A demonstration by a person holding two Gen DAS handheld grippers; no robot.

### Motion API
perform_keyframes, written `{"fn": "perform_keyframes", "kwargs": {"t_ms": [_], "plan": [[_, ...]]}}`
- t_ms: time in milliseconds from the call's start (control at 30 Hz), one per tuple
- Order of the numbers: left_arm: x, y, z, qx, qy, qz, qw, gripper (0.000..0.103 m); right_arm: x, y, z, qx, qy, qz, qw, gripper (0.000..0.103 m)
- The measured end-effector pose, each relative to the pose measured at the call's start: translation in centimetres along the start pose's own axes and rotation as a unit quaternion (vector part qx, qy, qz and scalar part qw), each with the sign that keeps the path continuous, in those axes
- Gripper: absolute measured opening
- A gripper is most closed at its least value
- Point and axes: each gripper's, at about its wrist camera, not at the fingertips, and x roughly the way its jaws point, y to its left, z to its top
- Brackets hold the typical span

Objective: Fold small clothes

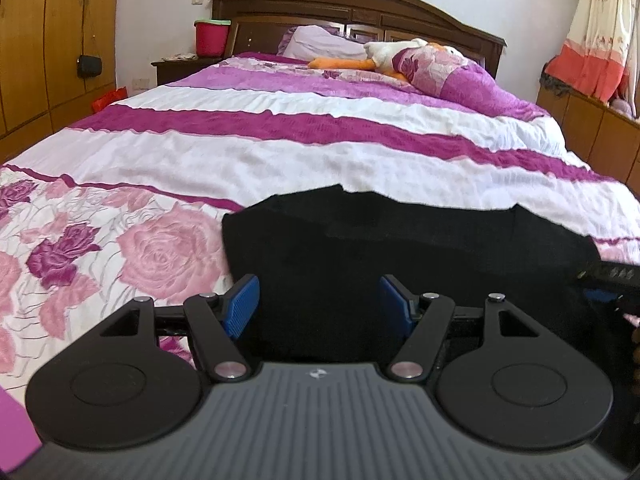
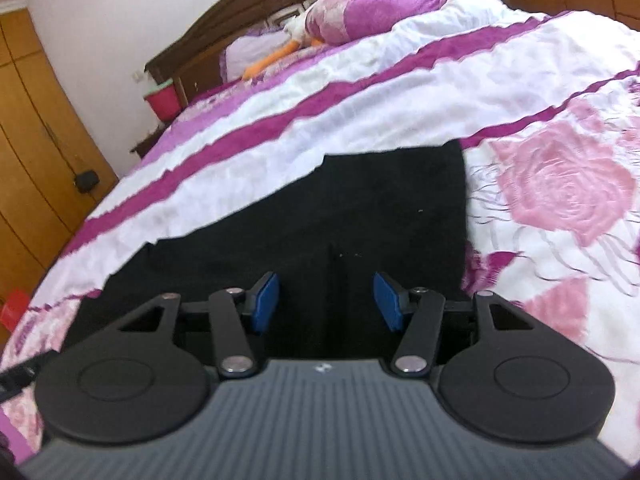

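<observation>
A black garment [image 1: 400, 240] lies spread flat on the floral bedspread near the foot of the bed; it also shows in the right wrist view [image 2: 340, 208]. My left gripper [image 1: 319, 304] is open, its blue pads [image 1: 240, 306] apart over the garment's near left part. My right gripper [image 2: 326, 302] is open, its blue pads [image 2: 386, 302] apart over the garment's near right part. Neither holds cloth. The right gripper's edge [image 1: 612, 276] shows at the right of the left wrist view.
The bed [image 1: 280, 128] has a pink, purple and white bedspread. Pillows [image 1: 436, 68] and a plush duck [image 1: 380, 56] lie at the wooden headboard [image 1: 360, 4]. A nightstand with a red bucket [image 1: 211, 36] stands left, wardrobes [image 1: 48, 40] beyond, a curtain [image 1: 600, 28] right.
</observation>
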Motion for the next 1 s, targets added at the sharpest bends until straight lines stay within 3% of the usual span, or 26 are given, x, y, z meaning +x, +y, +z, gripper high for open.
{"fn": "perform_keyframes", "kwargs": {"t_ms": [33, 67, 100, 167, 267, 400, 533, 600, 833, 1000], "plan": [[0.2, -0.1, 0.1, -0.004, -0.002, -0.002, 1.0, 0.071, 0.2, 0.1, -0.1, -0.005, 0.003, 0.005, 1.0, 0.048], [0.6, -0.1, 0.2, -0.008, -0.006, -0.006, 0.9999, 0.071, 0.5, 0.4, 0.0, -0.015, 0.007, 0.013, 1.0, 0.02], [0.9, -0.2, 0.3, -0.011, -0.01, -0.008, 0.9999, 0.071, 0.7, 0.8, 0.1, -0.023, 0.012, 0.02, 0.999, 0.01], [1.8, -0.5, 0.6, -0.017, -0.021, -0.009, 0.9996, 0.071, 0.2, 1.5, 0.6, -0.028, -0.005, 0.027, 0.999, 0.01], [3.0, -0.9, 0.9, -0.022, -0.047, -0.003, 0.9987, 0.071, -2.4, 2.8, 1.4, -0.053, -0.092, 0.043, 0.993, 0.009], [5.8, -1.3, 0.9, -0.014, -0.06, 0.022, 0.9979, 0.071, -3.2, 3.7, 1.5, -0.086, -0.141, -0.018, 0.986, 0.009], [9.4, -1.1, 0.1, -0.001, -0.016, 0.059, 0.9982, 0.071, 0.3, 1.4, 1.0, -0.061, -0.073, -0.052, 0.994, 0.01], [9.9, -0.6, -0.2, -0.01, -0.012, 0.054, 0.9984, 0.072, 2.3, 0.0, 0.2, -0.058, -0.042, -0.066, 0.995, 0.01], [9.9, -0.2, -0.2, -0.01, -0.009, 0.049, 0.9987, 0.072, 2.3, -0.3, 0.2, -0.058, -0.033, -0.055, 0.996, 0.014], [6.7, -0.3, -0.5, 0.01, -0.011, 0.036, 0.9992, 0.072, -0.1, -0.5, 1.0, -0.039, -0.028, -0.051, 0.998, 0.022]]}}
